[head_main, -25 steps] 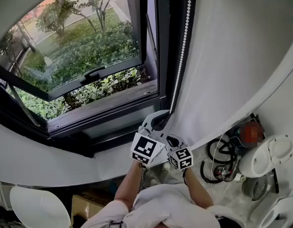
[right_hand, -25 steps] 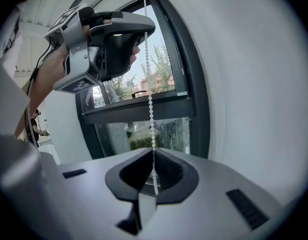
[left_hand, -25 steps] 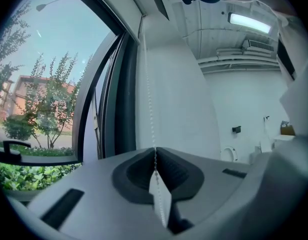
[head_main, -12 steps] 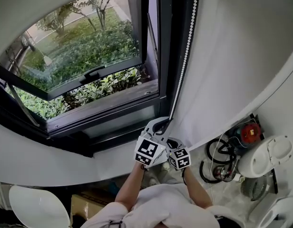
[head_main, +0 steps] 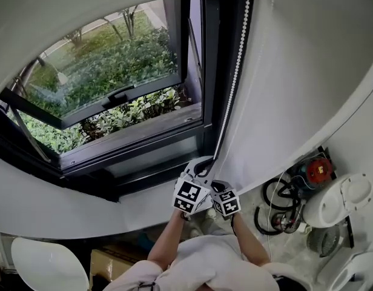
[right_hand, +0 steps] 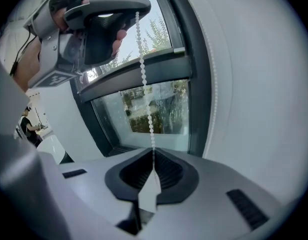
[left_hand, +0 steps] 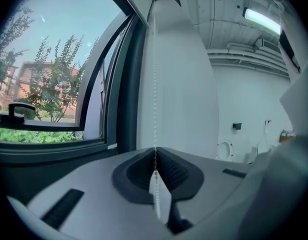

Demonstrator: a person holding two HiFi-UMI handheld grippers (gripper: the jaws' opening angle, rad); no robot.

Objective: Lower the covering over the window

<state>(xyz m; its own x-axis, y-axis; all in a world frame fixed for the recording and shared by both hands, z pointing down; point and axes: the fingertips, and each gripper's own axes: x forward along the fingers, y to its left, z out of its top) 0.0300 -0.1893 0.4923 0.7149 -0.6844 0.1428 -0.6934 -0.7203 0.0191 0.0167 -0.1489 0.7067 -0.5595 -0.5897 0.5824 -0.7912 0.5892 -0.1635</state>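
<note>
The left claw (left_hand: 155, 156) was clenched on the white bead chain (left_hand: 155, 84), and the right claw (right_hand: 154, 156) gripped the same chain just below it. The chain ran up beside the dark frame of the open window (head_main: 123, 96). A white blind (head_main: 102, 8) covered the window's top, and green shrubs (head_main: 138, 109) lay outside.
</note>
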